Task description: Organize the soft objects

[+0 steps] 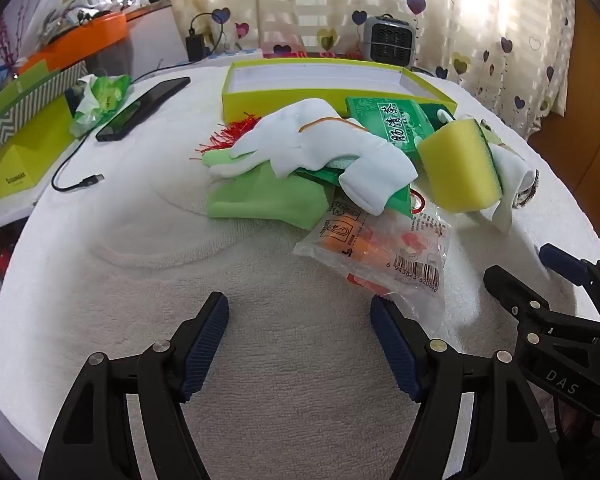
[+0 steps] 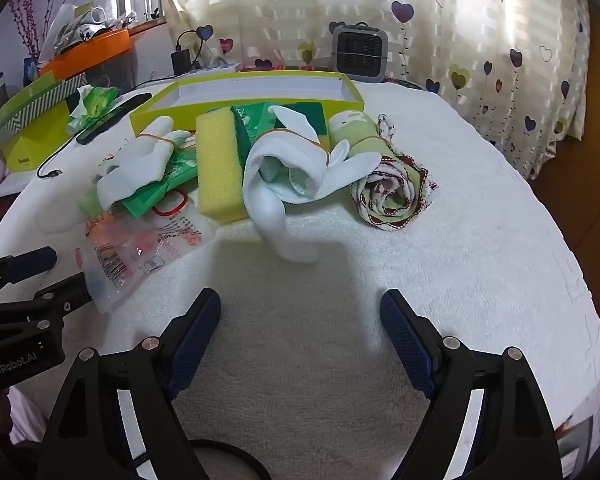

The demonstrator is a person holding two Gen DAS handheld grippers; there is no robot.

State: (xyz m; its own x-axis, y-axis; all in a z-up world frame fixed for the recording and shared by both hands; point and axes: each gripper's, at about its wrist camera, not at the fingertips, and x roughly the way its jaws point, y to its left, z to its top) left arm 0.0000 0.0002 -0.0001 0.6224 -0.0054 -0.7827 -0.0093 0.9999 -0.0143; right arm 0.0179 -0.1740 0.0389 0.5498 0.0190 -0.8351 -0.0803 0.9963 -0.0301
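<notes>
A pile of soft things lies on the white towel-covered table (image 1: 260, 340): white gloves (image 1: 320, 144) (image 2: 140, 164), a green cloth (image 1: 260, 200), a yellow-green sponge (image 1: 456, 168) (image 2: 220, 168), a white sock (image 2: 284, 176), a rolled patterned cloth (image 2: 392, 192) and a clear plastic packet (image 1: 380, 248) (image 2: 136, 248). An open yellow-green box (image 1: 340, 84) (image 2: 252, 92) stands behind the pile. My left gripper (image 1: 300, 340) is open and empty, short of the packet. My right gripper (image 2: 300, 336) is open and empty, short of the sock.
A phone (image 1: 144, 108) with a cable (image 1: 76, 180) lies at the left. A second yellow-green box (image 1: 24, 140) and crumpled green wrap (image 1: 100, 96) sit at the far left. A grey heater (image 2: 360, 52) stands at the back by the curtain.
</notes>
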